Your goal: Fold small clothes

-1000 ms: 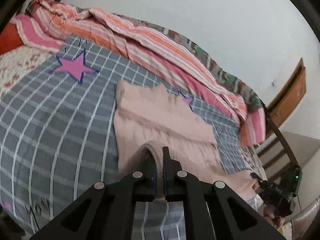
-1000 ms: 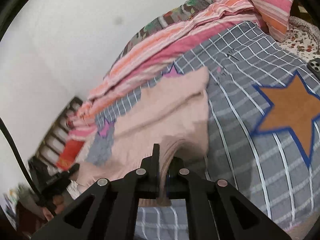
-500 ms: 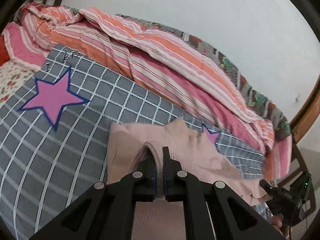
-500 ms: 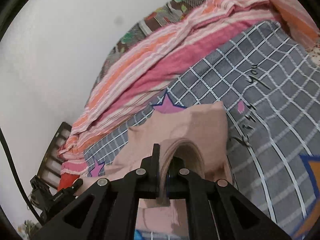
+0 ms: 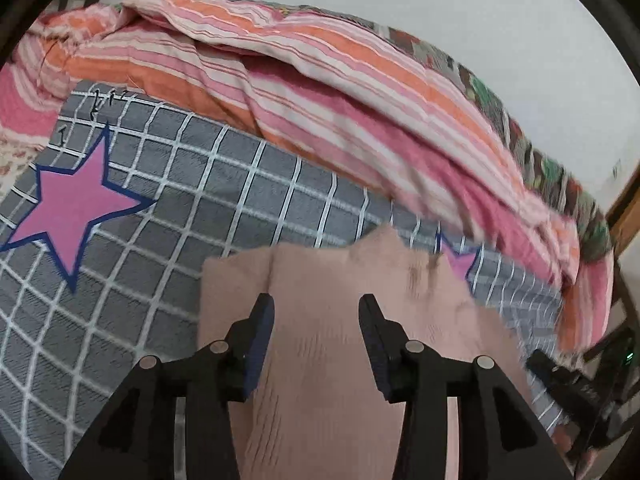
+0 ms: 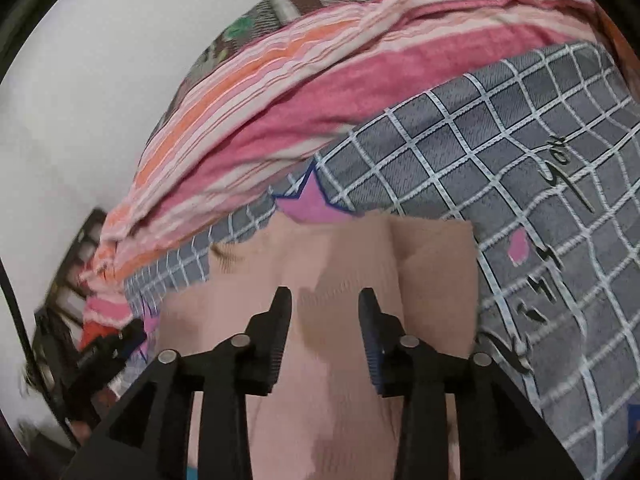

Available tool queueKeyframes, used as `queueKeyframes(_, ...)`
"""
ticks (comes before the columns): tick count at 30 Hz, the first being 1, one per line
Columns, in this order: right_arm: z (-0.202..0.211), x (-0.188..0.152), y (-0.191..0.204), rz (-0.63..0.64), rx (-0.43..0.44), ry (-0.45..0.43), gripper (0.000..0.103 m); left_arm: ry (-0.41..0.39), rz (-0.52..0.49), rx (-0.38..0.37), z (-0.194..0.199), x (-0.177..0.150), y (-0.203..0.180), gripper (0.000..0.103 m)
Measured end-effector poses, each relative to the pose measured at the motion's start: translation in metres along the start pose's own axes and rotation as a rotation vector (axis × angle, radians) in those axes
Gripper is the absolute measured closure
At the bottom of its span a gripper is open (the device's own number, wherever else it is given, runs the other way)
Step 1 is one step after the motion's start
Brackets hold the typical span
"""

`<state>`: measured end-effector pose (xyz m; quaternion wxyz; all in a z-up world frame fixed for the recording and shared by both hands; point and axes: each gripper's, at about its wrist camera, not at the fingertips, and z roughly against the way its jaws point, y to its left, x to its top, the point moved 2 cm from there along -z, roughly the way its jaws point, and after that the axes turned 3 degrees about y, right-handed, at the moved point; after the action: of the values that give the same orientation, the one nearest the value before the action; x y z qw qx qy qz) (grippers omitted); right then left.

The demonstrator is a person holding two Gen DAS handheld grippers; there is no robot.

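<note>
A pale pink knitted garment lies folded over on the grey checked bedspread. My left gripper is open just above the garment's left part, with nothing between the jaws. The same garment shows in the right wrist view. My right gripper is open above its right part, also empty. The other gripper shows at the lower right of the left wrist view and at the lower left of the right wrist view.
A bunched pink and orange striped quilt lies along the far side of the bed against a white wall. A pink star is printed on the bedspread at the left. A wooden bed frame stands at the right.
Both grippers carried the garment's near edge forward over itself, then opened and let it go. The fold now lies flat on the bedspread.
</note>
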<state>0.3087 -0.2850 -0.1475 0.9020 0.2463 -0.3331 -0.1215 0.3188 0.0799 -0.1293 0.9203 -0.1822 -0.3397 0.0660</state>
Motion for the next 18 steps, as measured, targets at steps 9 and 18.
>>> queueKeyframes(9,0.068,-0.076,-0.003,0.2,-0.099,-0.009,0.051,-0.014,-0.08,0.003,0.055,-0.079,0.019,0.04)
queueKeyframes(18,0.069,-0.123,-0.038,0.088,-0.058,0.087,0.046,0.049,0.079,-0.114,0.057,-0.133,0.047,0.041)
